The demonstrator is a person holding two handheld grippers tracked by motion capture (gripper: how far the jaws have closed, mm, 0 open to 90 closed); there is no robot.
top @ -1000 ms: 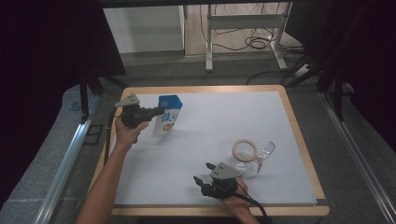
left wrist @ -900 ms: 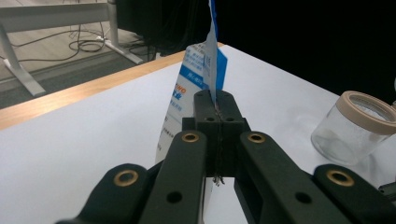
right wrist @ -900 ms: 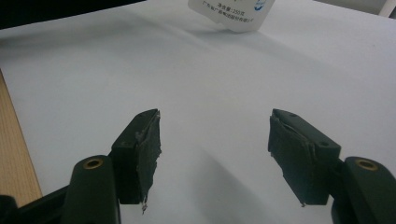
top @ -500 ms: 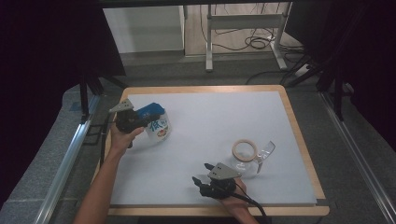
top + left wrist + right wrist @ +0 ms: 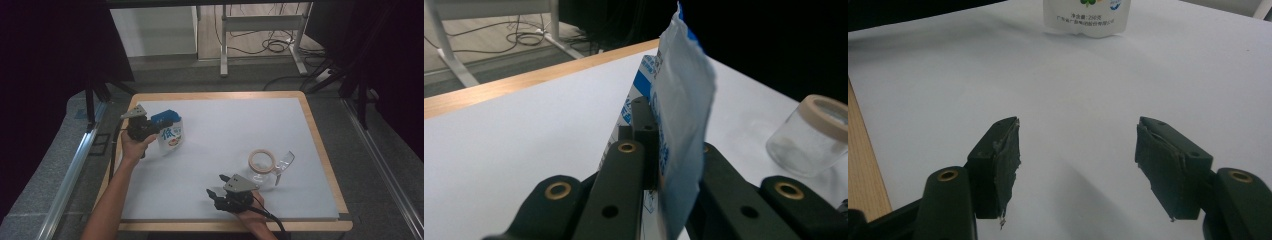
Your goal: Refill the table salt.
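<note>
L gripper pinches white-and-blue soft plastic pouch, upright; clear glass jar at 4 o'clock, nearer R gripper, jaws wide, empty.

Dim room. White surface with wooden rim at centre. At 12 o'clock, pale floor, metal table legs, tangled cables. Black curtains at 9 and 3.

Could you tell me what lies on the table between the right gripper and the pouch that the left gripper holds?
Nothing: the high view shows only bare white table between the right gripper and the pouch.
</note>
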